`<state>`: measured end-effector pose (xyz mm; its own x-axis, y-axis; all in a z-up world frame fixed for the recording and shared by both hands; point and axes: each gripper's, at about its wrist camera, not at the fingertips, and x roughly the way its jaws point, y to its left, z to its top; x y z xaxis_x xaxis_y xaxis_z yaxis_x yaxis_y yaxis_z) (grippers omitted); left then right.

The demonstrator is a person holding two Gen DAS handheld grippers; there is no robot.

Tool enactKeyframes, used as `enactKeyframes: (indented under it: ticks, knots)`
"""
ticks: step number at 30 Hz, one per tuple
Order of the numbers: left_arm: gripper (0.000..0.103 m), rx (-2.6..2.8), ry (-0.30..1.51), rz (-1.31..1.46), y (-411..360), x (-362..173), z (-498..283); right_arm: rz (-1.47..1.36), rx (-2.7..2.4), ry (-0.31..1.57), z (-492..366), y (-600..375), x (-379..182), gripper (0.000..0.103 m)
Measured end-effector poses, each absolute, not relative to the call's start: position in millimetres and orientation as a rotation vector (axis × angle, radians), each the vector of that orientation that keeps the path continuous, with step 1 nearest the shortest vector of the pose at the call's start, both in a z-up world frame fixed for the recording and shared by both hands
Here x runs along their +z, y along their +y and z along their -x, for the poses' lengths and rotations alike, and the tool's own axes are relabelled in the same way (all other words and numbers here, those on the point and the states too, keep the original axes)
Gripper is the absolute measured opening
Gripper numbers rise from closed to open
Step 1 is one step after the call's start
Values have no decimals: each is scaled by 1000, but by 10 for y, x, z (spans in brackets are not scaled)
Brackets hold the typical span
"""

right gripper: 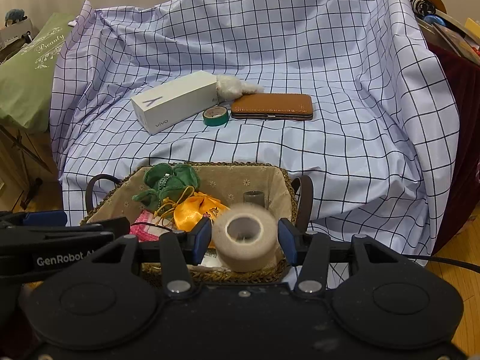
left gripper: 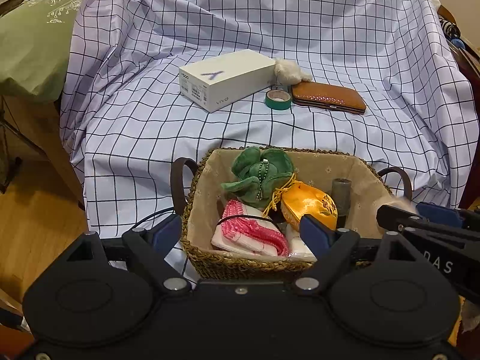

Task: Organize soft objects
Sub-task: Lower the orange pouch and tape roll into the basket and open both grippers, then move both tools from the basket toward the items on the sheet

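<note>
Checked cloth (right gripper: 300, 60), white with dark grid lines, draped over a seat-like surface; wooden floor (left gripper: 39, 225) below, green embroidered cushion (left gripper: 33, 39) at the left edge.

Woven basket (right gripper: 288, 186) with beige floral lining and dark loop handles stands at the cloth's near edge. Contents: green plush toy (left gripper: 258, 171) with a bead chain, orange satin pouch (left gripper: 309, 204), pink-and-white knitted cloth (left gripper: 249, 234), grey cylinder (left gripper: 340, 192) upright by the right wall.

Further back on the cloth: white vivo box (left gripper: 225, 78), green tape ring (left gripper: 278, 99) just beside it, brown leather case (left gripper: 328, 97), white fluffy charm (left gripper: 289, 70) touching the box's far corner.

Left gripper (left gripper: 240, 231): jaws spread wide at the basket's near rim, one blue pad outside the left wall, the other over the contents; nothing grasped.

Right gripper (right gripper: 243, 240): beige bandage roll (right gripper: 244, 237) sits between its blue pads above the basket's near right corner; a sliver of gap shows on each side, so a firm clamp cannot be confirmed.

Basket's near rim is hidden behind both gripper bodies; the roll is slightly blurred.
</note>
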<state>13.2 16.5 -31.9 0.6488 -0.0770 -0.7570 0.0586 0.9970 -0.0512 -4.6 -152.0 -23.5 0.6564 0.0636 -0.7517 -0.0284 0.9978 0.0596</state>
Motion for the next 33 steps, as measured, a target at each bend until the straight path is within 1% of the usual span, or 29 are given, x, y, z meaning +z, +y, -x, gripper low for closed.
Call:
enactKeyframes:
  ticks: [22, 26, 33]
  knots:
    - [82, -78, 864, 19, 150, -335, -130, -48, 47, 861, 46, -1529, -250, 53]
    - [86, -77, 864, 18, 146, -338, -127, -49, 47, 861, 48, -1532, -254, 55]
    - [87, -79, 866, 4, 140, -339, -141, -50, 40, 855, 41, -1557, -249, 58]
